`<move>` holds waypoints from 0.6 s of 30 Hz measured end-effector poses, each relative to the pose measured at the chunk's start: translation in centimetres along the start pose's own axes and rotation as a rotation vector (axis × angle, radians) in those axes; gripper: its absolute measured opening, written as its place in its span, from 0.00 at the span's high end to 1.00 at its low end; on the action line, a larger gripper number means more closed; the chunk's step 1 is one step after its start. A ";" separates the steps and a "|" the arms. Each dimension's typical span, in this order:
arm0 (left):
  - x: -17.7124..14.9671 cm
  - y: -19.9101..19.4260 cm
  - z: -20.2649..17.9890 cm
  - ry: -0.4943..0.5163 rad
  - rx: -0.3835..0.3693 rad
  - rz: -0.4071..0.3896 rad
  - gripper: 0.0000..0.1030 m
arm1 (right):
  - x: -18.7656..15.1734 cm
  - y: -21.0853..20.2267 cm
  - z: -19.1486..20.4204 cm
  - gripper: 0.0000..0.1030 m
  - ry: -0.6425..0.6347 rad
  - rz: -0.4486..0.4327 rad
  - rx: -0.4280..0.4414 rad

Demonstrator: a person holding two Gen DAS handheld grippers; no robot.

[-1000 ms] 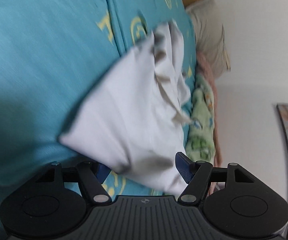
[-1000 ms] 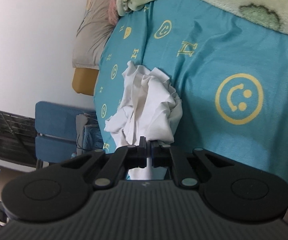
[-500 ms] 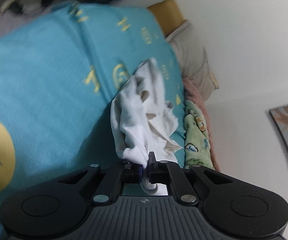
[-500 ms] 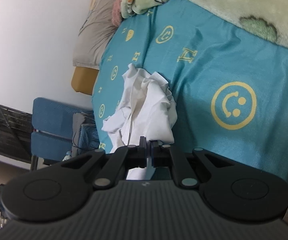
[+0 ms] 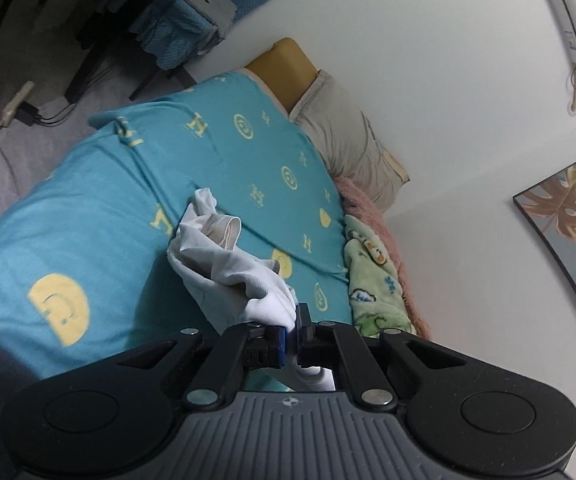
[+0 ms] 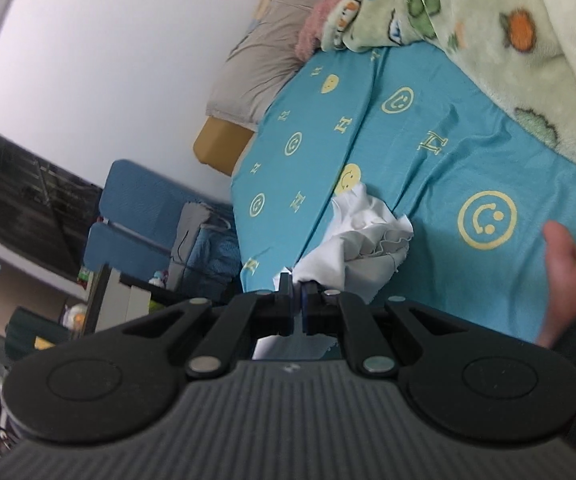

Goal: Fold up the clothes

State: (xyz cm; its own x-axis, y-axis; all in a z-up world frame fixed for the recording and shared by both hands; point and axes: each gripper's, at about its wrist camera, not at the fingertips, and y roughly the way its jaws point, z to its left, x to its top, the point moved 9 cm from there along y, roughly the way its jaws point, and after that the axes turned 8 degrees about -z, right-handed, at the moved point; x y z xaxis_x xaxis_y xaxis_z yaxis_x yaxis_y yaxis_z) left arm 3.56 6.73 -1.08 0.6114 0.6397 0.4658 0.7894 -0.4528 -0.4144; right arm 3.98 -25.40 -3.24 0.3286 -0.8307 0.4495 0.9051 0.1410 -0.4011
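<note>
Garment: a crumpled white cotton garment is seen bunched over the turquoise bedsheet printed with yellow smiley faces and letters; a ribbed hem or cuff opening shows at its far end.
Garment position: its near parts are raised at the two grippers, while its far end appears to trail down to the sheet, near the middle of the bed.
Left gripper: the black two-finger left gripper is closed, with a fold of the white cloth pinched between its jaws.
Right gripper: the black two-finger right gripper is likewise clamped on an edge of the same garment.
Surroundings: a green fleece blanket with cartoon prints is heaped along the far side of the bed, a beige pillow lies at the head, and a bare hand is seen at the right edge of the right wrist view.
Step in hand: the garment is judged to be lifted clear for spreading; no fold has been made yet.
Next move: the two held points would need to be drawn apart until the cloth hangs open, then laid flat on bare sheet, away from the blanket.
Caution: which parts of the garment are gripped cannot be told.
</note>
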 end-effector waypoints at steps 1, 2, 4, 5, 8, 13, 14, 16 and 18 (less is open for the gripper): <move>-0.4 -1.2 0.1 0.012 0.007 -0.006 0.95 | -0.4 -0.8 0.1 0.94 -0.006 0.000 -0.001; -0.9 -2.3 0.4 0.022 0.009 -0.012 0.95 | -0.8 -1.7 0.2 0.94 -0.012 0.000 -0.001; -2.2 -4.4 1.1 0.026 0.010 -0.013 0.95 | -1.8 -3.2 0.0 0.94 -0.027 -0.004 -0.011; -2.7 -5.3 1.5 0.025 0.013 -0.011 0.95 | -2.3 -3.9 -0.1 0.94 -0.036 -0.007 -0.016; -3.9 -6.9 2.8 0.004 0.023 0.006 0.95 | -3.7 -5.5 -0.5 0.94 -0.049 -0.013 -0.033; -3.9 -7.1 3.8 -0.021 0.022 0.025 0.95 | -4.8 -5.9 -1.1 0.94 -0.062 -0.025 -0.057; -3.9 -6.9 3.8 -0.023 0.023 0.026 0.95 | -4.8 -5.7 -1.2 0.94 -0.066 -0.027 -0.061; -3.7 -6.3 3.8 -0.024 0.030 0.030 0.95 | -4.8 -5.2 -1.4 0.94 -0.069 -0.029 -0.067; -3.6 -5.5 3.7 -0.021 0.040 0.034 0.95 | -4.7 -4.4 -1.6 0.94 -0.057 -0.033 -0.065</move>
State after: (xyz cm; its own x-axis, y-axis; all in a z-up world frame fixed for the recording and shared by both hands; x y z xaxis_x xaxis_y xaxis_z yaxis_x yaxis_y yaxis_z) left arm -3.20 9.27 -3.36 0.6362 0.6376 0.4344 0.7652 -0.4498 -0.4605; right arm -1.99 -22.99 -4.83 0.3159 -0.8018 0.5072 0.8966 0.0775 -0.4360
